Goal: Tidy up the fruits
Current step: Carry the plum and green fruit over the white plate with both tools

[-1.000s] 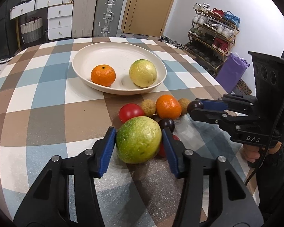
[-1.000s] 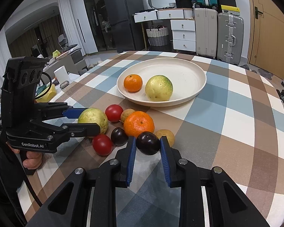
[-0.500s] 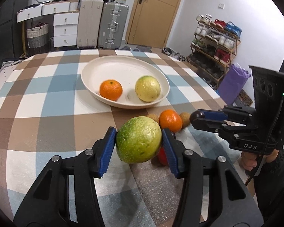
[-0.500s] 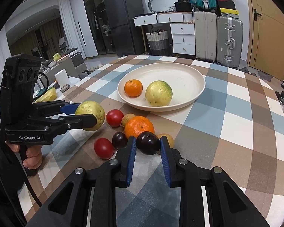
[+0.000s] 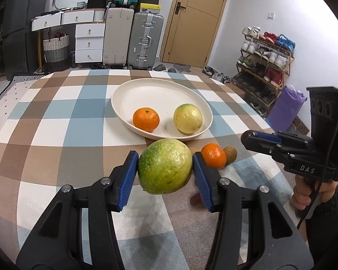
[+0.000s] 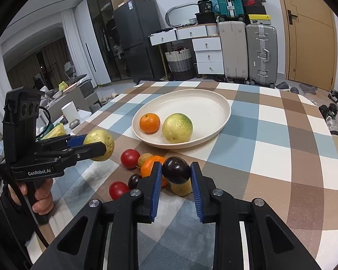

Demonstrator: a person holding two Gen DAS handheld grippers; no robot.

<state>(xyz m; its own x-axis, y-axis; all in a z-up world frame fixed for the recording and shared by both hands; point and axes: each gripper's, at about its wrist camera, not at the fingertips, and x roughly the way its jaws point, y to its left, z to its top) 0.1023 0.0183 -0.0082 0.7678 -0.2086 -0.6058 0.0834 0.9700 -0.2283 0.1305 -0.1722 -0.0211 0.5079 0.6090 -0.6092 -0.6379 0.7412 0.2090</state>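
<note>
Left tongs (image 5: 165,168) gripped a green guava (image 5: 165,166) at lower centre; right tongs (image 6: 176,173) clamped a dark plum (image 6: 176,170) above the checked tabletop (image 6: 270,157).

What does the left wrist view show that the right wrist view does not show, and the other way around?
Only the left wrist view shows the shoe rack and the purple bag beside it. Only the right wrist view shows the two red fruits, the fridge and the dark plum clamped in the right gripper. Both views show the white plate with an orange and a yellow-green fruit in it, the checked tablecloth, the suitcases, and the large green fruit held in the left gripper.
</note>
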